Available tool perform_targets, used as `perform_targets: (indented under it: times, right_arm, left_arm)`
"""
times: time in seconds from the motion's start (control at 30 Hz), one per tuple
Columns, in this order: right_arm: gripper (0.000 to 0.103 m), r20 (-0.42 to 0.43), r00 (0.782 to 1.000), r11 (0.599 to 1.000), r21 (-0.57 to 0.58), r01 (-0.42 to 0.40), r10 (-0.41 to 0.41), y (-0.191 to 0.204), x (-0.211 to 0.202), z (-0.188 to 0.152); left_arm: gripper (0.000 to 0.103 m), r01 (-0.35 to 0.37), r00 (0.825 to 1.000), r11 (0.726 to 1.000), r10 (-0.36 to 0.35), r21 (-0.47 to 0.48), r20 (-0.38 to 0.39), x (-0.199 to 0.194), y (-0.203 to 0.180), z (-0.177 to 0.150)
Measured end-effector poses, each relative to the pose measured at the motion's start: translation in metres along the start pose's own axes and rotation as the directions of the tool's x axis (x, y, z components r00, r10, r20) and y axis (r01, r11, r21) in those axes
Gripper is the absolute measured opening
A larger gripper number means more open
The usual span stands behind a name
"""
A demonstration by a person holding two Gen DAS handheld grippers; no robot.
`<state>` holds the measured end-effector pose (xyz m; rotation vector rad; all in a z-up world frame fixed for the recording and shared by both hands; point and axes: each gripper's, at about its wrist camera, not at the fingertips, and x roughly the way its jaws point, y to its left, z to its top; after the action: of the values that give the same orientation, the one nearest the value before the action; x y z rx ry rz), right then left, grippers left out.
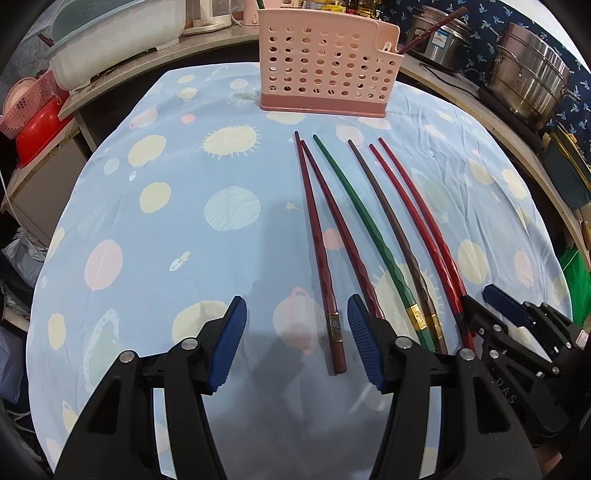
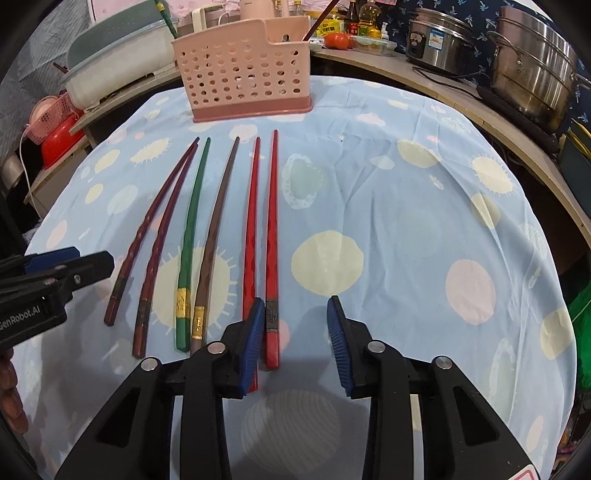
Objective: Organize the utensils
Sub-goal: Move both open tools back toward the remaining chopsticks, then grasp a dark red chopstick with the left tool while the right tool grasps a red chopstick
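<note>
Several chopsticks lie side by side on the blue tablecloth (image 1: 166, 240): two dark red (image 1: 316, 236), one green (image 1: 365, 221), one brown (image 1: 391, 218), two bright red (image 1: 417, 206). They also show in the right wrist view: dark red (image 2: 147, 236), green (image 2: 190, 229), brown (image 2: 214, 229), bright red (image 2: 273, 229). A pink perforated holder (image 1: 325, 62) stands upright behind them, with one chopstick in its small compartment (image 1: 432, 29); the holder shows in the right wrist view too (image 2: 243, 77). My left gripper (image 1: 297, 336) is open over the dark red pair's handles. My right gripper (image 2: 295, 332) is open beside the bright red pair.
Steel pots (image 1: 528, 77) stand on the counter at the right. A white tub (image 1: 110, 40) and red and pink baskets (image 1: 33, 122) sit at the left. Bottles and a tomato (image 2: 336, 40) stand behind the holder. The cloth (image 2: 406, 221) stretches to the right.
</note>
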<state>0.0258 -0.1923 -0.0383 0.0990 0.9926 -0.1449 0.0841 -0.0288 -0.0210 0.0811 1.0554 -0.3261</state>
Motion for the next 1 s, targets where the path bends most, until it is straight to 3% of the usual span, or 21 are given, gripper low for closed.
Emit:
perform_targets:
  times: [0.33, 0.57, 0.73, 0.87, 1.0]
  right_arm:
    - [0.023, 0.014, 1.000, 1.000, -0.010, 0.000, 0.000, 0.000, -0.007, -0.013]
    - [0.020, 0.018, 1.000, 1.000, -0.010, -0.004, 0.004, 0.000, -0.008, -0.014]
    - [0.020, 0.020, 1.000, 1.000, -0.011, -0.006, 0.006, 0.000, -0.008, -0.015]
    - [0.018, 0.019, 1.000, 1.000, -0.011, -0.009, 0.009, 0.000, -0.008, -0.015]
    - [0.011, 0.016, 1.000, 1.000, -0.009, -0.025, 0.025, 0.001, -0.009, -0.015]
  left_arm:
    - [0.054, 0.027, 1.000, 1.000, -0.027, 0.010, -0.007, 0.003, -0.005, -0.014]
    - [0.047, 0.030, 1.000, 1.000, -0.029, 0.006, -0.006, 0.009, -0.005, -0.021]
    - [0.036, 0.039, 0.999, 0.999, -0.039, 0.007, 0.000, 0.012, -0.005, -0.019]
    - [0.020, 0.057, 0.998, 0.998, -0.057, 0.017, -0.001, 0.012, -0.006, -0.020]
    - [0.008, 0.075, 0.997, 0.997, -0.075, 0.026, -0.006, 0.012, -0.008, -0.021]
